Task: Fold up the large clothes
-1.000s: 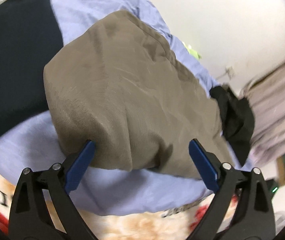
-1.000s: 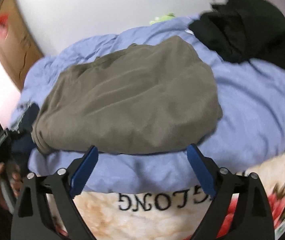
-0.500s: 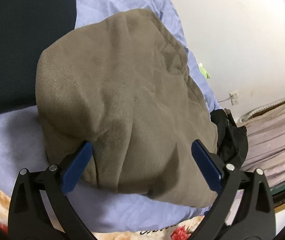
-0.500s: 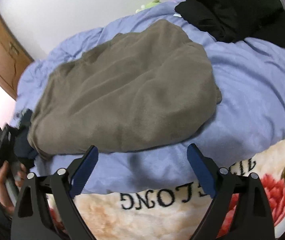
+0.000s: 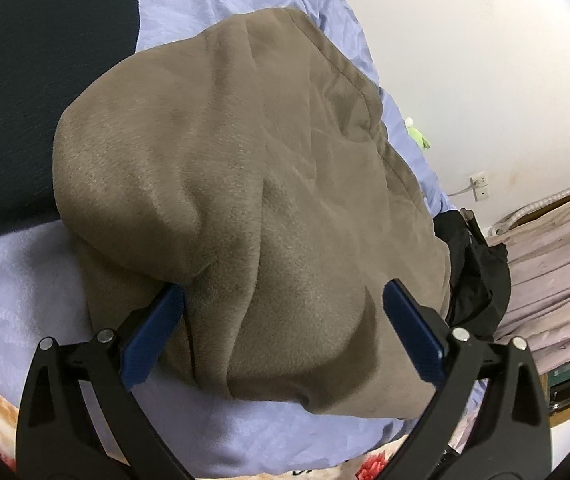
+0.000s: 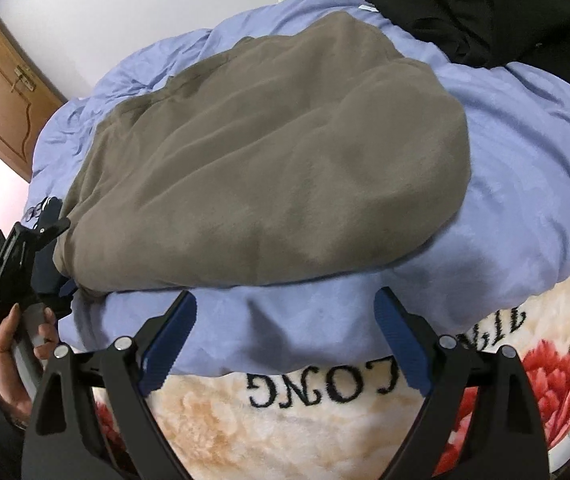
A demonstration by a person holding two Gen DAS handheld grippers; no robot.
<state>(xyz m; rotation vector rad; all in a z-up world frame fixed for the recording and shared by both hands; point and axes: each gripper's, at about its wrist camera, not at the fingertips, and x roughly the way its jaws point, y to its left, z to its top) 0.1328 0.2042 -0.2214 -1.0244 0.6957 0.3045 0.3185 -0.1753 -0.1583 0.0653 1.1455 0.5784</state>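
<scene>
A large olive-brown fleece garment (image 5: pixel 245 184) lies folded over on a lilac blanket (image 5: pixel 17 280); it also shows in the right wrist view (image 6: pixel 269 164). My left gripper (image 5: pixel 283 300) is open, its jaws wide apart around the garment's near edge, with the left fingertip against a fold. My right gripper (image 6: pixel 285 304) is open and empty, just short of the garment's near edge, over the lilac blanket (image 6: pixel 525 184). The left gripper also shows in the right wrist view (image 6: pixel 53 256), at the garment's left end, held by a hand.
A black garment (image 6: pixel 473 12) lies at the far right of the bed, also seen in the left wrist view (image 5: pixel 473 264). A dark cloth (image 5: pixel 37 92) lies left. A cream floral blanket with lettering (image 6: pixel 325 420) covers the near edge. White wall and a wooden door (image 6: pixel 1 92) stand behind.
My left gripper has moved in close to the garment's near edge, its jaws now around the fold. My right gripper has come closer and lower toward the garment.
</scene>
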